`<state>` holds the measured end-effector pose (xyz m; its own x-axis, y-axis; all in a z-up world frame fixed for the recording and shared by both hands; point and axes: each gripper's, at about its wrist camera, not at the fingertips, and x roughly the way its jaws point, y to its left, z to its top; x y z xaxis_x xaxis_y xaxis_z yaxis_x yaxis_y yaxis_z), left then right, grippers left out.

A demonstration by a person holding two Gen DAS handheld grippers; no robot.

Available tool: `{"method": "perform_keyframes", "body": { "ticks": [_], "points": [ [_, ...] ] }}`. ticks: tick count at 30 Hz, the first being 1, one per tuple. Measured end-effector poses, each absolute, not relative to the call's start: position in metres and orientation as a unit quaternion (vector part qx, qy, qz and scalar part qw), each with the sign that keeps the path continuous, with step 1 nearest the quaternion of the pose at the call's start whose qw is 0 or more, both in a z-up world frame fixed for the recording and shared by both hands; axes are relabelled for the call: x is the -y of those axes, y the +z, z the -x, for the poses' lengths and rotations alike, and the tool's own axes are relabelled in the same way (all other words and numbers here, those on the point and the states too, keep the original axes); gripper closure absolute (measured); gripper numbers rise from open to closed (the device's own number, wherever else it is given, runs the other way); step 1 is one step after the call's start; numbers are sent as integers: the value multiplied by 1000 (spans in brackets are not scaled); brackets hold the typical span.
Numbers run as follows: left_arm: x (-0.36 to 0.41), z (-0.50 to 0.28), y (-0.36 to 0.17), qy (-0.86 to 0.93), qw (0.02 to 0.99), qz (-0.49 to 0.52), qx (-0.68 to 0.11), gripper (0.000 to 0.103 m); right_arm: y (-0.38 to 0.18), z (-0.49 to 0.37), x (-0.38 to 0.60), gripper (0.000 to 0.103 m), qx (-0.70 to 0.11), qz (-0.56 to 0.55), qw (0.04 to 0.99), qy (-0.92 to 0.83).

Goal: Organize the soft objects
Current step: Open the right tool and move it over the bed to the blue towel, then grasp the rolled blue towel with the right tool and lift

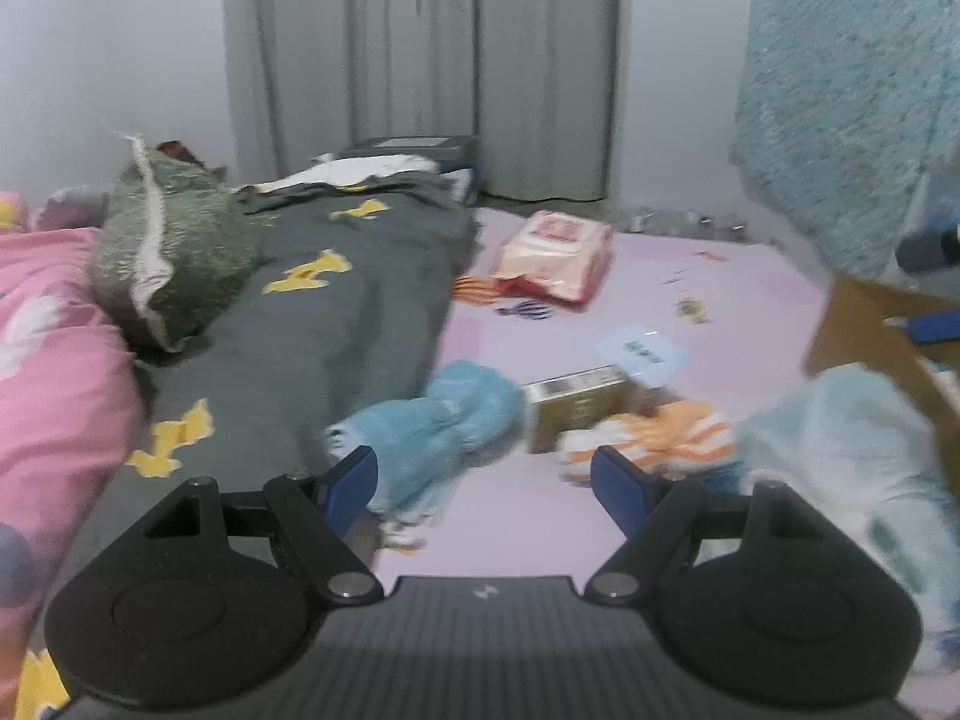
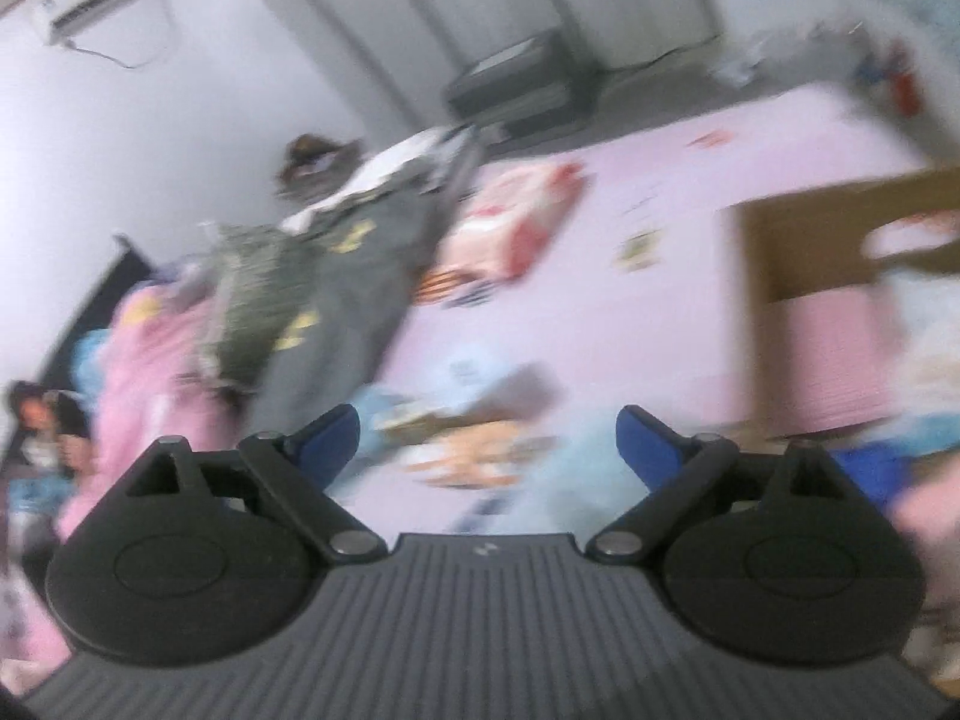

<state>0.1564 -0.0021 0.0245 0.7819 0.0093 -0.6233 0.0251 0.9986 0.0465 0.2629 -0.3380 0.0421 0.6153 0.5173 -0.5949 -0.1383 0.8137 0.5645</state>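
Left gripper (image 1: pixel 483 489): held low over the pink floor mat (image 1: pixel 720 300) with its jaws spread wide and nothing between them; it is aimed at the gap between two soft items, presumably so that either can be reached from one stance.

Right gripper (image 2: pixel 487 441): likewise spread apart and empty; its view is tilted and heavily smeared, so a swing is judged to be under way and no contact with anything is shown.

Blue knitted cloth (image 1: pixel 438 420): crumpled on the mat at the edge of the grey bedding, just beyond the left finger (image 1: pixel 351 489); it is loose and uncollected, and is judged the nearest thing to be gathered.

Orange-and-white striped cloth (image 1: pixel 654 441): bunched on the mat against a small gold box (image 1: pixel 570 405), just ahead of the right finger of the left gripper; a clean pinch may be hampered by the box pressing on it.

Pale plastic-wrapped bundle (image 1: pixel 864 480): lying at the right, beside a cardboard box (image 1: pixel 864 324); the box is judged a likely collecting place, though its contents cannot be made out.

Teal towel (image 1: pixel 840 108): hung up high at the right, off the floor, so it appears already put away.

Grey bedding with yellow figures (image 1: pixel 336 324): stretched along the left, with a green cushion (image 1: pixel 162 252) resting on it and a pink quilt (image 1: pixel 54 372) alongside.

Pink-and-red packet (image 1: pixel 552 255): lying farther back on the mat, well apart from both grippers.

Task stage: judged early, as the small soft items are scattered and none is held.
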Motion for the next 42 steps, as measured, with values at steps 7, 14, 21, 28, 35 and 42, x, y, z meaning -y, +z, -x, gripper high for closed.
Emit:
{"method": "perform_keyframes", "body": {
  "ticks": [7,14,21,28,35,42],
  "points": [
    [-10,-166,5,54,947,-66,-310,24,11,-306,235,9,-445,-321,790,274],
    [-11,-186,-14,65,945,-100,-305,25,-36,-352,159,9,-497,-361,740,273],
    [-15,-207,-31,64,937,-114,-323,32,-88,-382,129,12,-533,-380,715,244],
    [-14,-228,-45,60,928,-133,-343,36,-112,-397,115,16,-541,-391,708,231],
    [-17,-244,-54,65,918,-113,-374,49,-125,-404,103,19,-542,-399,706,220],
    [-14,-238,-51,45,920,-108,-374,85,-125,-404,101,32,-537,-399,711,217]
  ]
}}
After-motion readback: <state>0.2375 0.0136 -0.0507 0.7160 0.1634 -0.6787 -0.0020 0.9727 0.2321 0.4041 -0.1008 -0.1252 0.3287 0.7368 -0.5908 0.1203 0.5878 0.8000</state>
